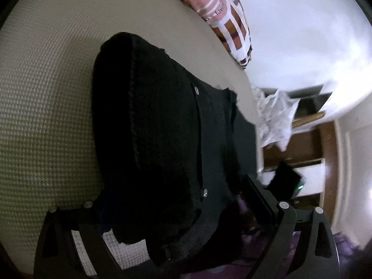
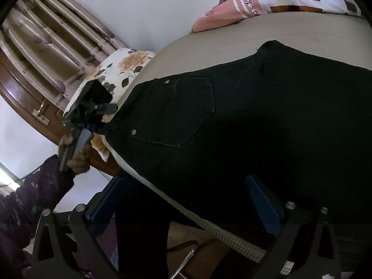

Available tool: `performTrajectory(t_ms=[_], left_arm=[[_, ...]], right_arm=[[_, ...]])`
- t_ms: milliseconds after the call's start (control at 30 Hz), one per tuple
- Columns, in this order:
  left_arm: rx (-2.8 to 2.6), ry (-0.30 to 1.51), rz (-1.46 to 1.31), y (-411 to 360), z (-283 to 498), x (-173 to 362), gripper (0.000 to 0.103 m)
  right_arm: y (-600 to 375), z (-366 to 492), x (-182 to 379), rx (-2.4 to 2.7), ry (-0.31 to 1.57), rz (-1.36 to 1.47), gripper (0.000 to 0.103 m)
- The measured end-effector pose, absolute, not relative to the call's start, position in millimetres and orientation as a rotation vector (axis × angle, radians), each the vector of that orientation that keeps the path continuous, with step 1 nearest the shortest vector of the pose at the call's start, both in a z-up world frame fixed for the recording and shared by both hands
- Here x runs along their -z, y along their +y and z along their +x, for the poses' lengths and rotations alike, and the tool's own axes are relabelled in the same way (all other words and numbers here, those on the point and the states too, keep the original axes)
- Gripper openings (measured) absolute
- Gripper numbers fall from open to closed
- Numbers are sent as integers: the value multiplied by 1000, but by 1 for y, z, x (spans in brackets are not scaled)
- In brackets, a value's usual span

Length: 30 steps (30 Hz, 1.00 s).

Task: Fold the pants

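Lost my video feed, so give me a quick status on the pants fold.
Left gripper clamped on the pants' waist edge. Right gripper jaws wide open, pants and bed edge between them. Nothing in the way.

Black pants lie on the beige bed, their near edge between the left tool's jaws.

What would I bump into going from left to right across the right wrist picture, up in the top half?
Curtain → flowery pillow → black pants, with the striped pink pillow lying beyond them on the bed.
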<state>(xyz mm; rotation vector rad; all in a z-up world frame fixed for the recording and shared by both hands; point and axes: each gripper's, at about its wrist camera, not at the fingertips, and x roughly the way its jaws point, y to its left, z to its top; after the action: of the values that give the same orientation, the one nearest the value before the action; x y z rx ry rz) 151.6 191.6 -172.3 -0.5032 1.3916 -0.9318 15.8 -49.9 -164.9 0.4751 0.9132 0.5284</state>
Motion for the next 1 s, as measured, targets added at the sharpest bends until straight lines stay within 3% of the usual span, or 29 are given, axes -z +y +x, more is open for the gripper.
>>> performTrajectory(t_ms=[167,267,333,367,633,1000], left_arm=[[823,1374,-553,197,148,175,81],[747,1347,-499,197,142,170,66],[670,1328,-446,195,140,166,42],[635,1313,-417,194,138,164,39],[582,1188,-347,183,115,143,25],[582,987,-64,123,69,77,23]], right_arm=[[-50,16,165,-529,912,477,102],[-51,17,166,-532,910,481,102],[-51,18,167,-532,909,484,102],[-51,18,167,-533,909,485,102],[-52,21,167,-541,909,490,102],[-64,23,167,-562,895,584,102]])
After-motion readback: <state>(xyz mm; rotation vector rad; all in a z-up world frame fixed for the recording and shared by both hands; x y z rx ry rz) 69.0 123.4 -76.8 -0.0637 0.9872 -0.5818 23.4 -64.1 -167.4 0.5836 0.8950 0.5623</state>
